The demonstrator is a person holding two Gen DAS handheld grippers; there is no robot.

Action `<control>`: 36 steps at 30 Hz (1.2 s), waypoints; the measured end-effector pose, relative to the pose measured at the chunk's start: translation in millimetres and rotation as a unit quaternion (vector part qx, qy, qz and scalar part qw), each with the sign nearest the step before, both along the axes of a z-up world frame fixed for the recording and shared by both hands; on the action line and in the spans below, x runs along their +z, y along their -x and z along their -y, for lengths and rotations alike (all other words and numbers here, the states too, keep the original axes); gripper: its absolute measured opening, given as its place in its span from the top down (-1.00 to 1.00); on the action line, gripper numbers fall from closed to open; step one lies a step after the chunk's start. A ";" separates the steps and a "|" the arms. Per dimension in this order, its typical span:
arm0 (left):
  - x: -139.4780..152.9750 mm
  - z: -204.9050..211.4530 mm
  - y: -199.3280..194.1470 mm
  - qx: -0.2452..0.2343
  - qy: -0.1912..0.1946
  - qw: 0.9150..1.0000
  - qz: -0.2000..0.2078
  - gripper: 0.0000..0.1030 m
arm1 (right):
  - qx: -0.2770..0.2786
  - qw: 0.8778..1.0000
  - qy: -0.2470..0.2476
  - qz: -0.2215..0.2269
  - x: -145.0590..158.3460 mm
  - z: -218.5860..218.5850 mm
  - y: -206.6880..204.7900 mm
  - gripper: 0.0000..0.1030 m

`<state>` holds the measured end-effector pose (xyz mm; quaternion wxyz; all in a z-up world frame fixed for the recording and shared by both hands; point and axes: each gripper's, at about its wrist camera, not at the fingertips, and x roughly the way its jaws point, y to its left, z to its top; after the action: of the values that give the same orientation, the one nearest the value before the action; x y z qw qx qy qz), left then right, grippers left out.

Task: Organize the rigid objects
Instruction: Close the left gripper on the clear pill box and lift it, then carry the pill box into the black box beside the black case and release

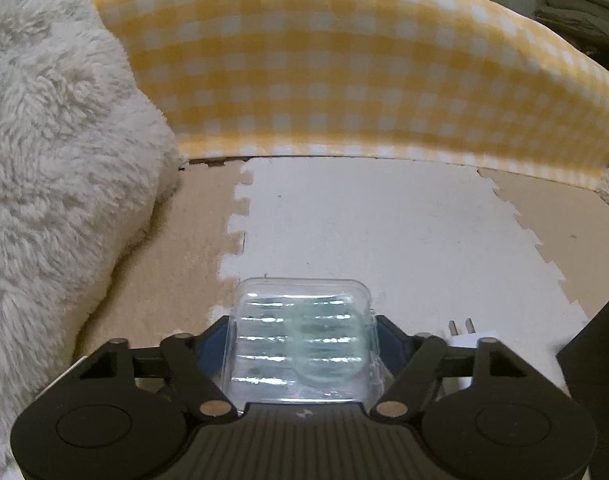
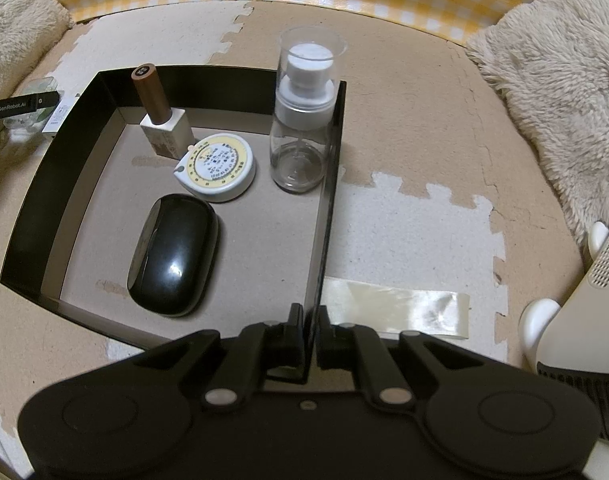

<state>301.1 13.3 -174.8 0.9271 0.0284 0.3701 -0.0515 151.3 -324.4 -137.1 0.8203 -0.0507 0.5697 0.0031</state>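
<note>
Filling left view only: clear case (image 1: 302,340)

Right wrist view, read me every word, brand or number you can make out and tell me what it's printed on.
"GenRobot.Ai": white lettering on the black finger of the left gripper at the left edge.
Tape measure dial: rings of numbers and small print, too small to read.
White plug beside the tray: small dark print, blurred.
Brown cap of the square bottle: a mark on top, unreadable.
Left wrist view: no text.
</note>
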 end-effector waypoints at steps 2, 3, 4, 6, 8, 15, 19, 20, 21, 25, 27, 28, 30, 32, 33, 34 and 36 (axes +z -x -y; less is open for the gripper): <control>3.8 -0.8 3.1 0.006 0.000 1.000 0.004 -0.44 | 0.000 1.000 0.000 0.000 -0.1 0.2 0.2 0.87; 6.9 -1.1 5.2 0.008 0.000 1.000 0.008 -0.44 | 0.000 1.000 0.000 0.000 -0.1 0.1 0.0 0.87; 9.9 -1.5 7.0 0.011 0.001 1.000 0.011 -0.44 | 0.000 1.000 0.000 0.000 -0.1 0.0 0.0 0.87; 17.8 -1.9 12.5 0.020 0.011 1.000 0.018 -0.44 | 0.000 1.000 0.000 0.000 0.0 0.0 0.0 0.87; 27.0 -0.9 18.6 0.024 0.021 0.999 0.022 -0.44 | 0.000 1.000 0.000 0.000 0.0 0.1 0.0 0.87; 55.7 18.0 55.5 0.027 0.071 0.997 0.006 -0.44 | -0.001 1.000 -0.002 0.001 0.1 0.7 0.0 0.88; 68.0 39.0 77.5 0.013 0.089 0.996 -0.008 -0.44 | -0.002 1.000 -0.005 0.001 0.2 1.3 -0.1 0.88; 71.2 44.6 83.8 0.008 0.090 0.996 -0.009 -0.44 | -0.002 1.000 -0.005 0.002 0.2 1.5 0.0 0.88; 74.2 50.4 90.5 0.003 0.095 0.995 -0.012 -0.44 | -0.002 1.000 -0.006 0.002 0.3 1.7 0.0 0.88; 82.0 70.2 116.8 -0.026 0.111 0.993 -0.021 -0.44 | -0.003 1.000 -0.006 0.002 0.2 1.6 0.1 0.88; 86.7 83.9 129.4 -0.057 0.107 0.992 -0.015 -0.44 | -0.003 1.000 -0.006 0.002 0.2 1.7 0.1 0.88; 88.9 89.3 132.9 -0.069 0.103 0.992 -0.011 -0.44 | -0.003 1.000 -0.006 0.002 0.2 1.7 0.1 0.88; 93.7 97.7 140.0 -0.084 0.096 0.992 -0.007 -0.44 | -0.004 1.000 -0.007 0.002 0.4 1.7 -0.1 0.88; 94.8 102.4 145.8 -0.091 0.102 0.991 -0.011 -0.44 | -0.005 1.000 -0.006 0.002 0.4 1.1 -0.5 0.88; 94.8 104.5 148.7 -0.092 0.108 0.990 -0.015 -0.44 | -0.005 1.000 -0.006 0.002 0.3 1.0 -0.5 0.88; 94.0 106.5 150.9 -0.091 0.113 0.989 -0.021 -0.44 | -0.004 1.000 -0.006 0.002 0.3 0.9 -0.5 0.88; 90.6 109.7 154.5 -0.082 0.127 0.988 -0.037 -0.44 | -0.005 1.000 -0.006 0.002 0.3 1.1 -0.5 0.88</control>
<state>146.6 -96.4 -84.2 0.9014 -0.0613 0.3912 -0.1755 151.7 -325.4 -136.8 0.8219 -0.0433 0.5680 0.0023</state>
